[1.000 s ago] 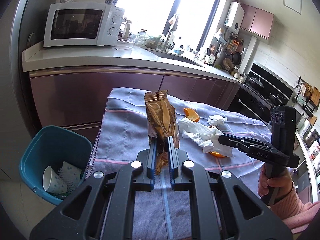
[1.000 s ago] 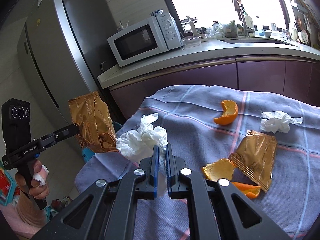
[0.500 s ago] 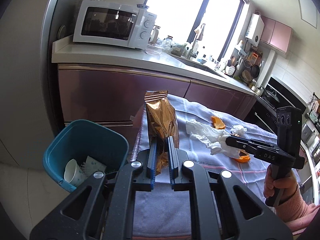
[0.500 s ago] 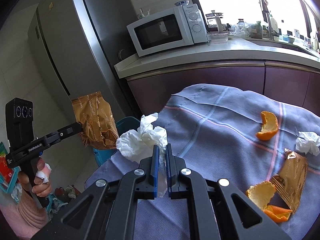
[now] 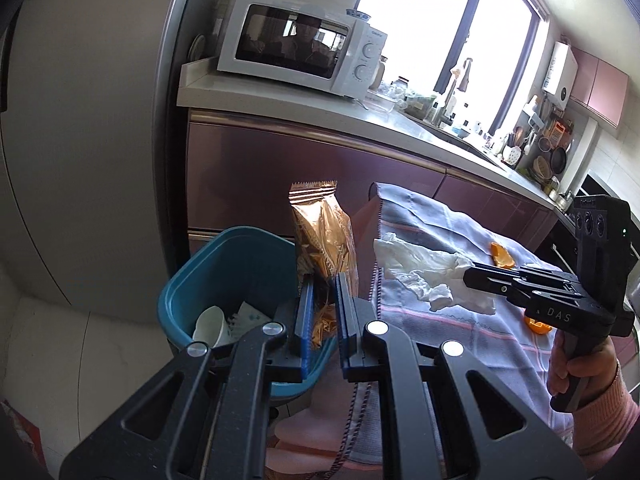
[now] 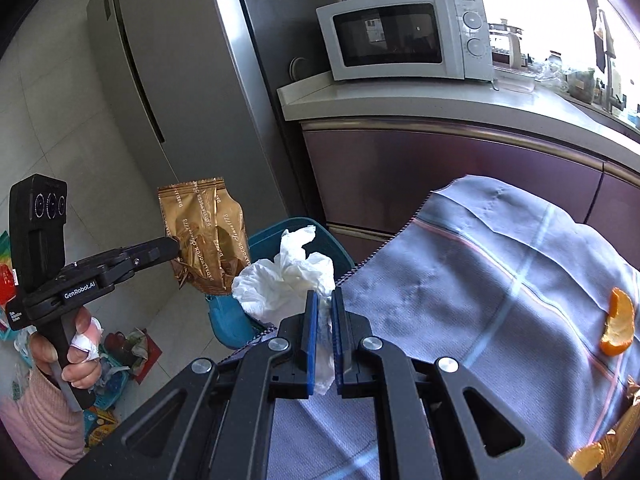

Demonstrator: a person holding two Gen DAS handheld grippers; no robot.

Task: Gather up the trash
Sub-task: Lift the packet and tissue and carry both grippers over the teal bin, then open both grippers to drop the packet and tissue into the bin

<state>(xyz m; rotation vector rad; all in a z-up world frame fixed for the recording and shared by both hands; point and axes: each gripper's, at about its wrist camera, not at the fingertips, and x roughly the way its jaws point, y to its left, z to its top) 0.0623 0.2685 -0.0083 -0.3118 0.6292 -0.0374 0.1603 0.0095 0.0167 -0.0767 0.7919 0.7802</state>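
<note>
Trash is held tight in both tools, the gold wrapper (image 5: 322, 240) in the left gripper (image 5: 322, 312) above the blue bin (image 5: 224, 264) and the tissue (image 6: 288, 276) in the right gripper (image 6: 322, 320) nearby, so each should be let go only when right over the bin.

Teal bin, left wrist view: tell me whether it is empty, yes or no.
No: the teal bin already holds a white paper cup and some crumpled paper beside it.
</note>
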